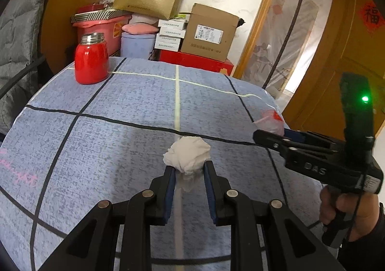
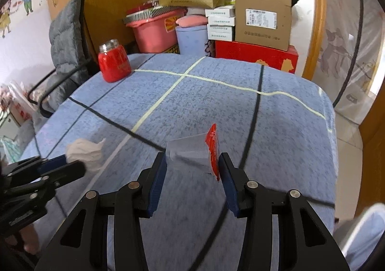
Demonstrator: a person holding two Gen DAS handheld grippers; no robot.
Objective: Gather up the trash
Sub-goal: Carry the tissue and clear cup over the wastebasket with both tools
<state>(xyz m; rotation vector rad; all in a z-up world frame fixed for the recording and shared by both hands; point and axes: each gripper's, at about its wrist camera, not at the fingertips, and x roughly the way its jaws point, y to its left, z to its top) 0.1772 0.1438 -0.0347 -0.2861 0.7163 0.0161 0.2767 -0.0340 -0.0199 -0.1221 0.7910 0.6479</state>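
left gripper (image 1: 187,171) is clenched on the crumpled white tissue ball (image 1: 187,154), held above the blue checked cloth (image 1: 120,107). right gripper (image 2: 192,165) brackets the clear plastic wrapper with red edge (image 2: 192,154); whether its pads press cannot be told. wrapper's long axis spans the jaw gap, red edge beside the right-hand pad.
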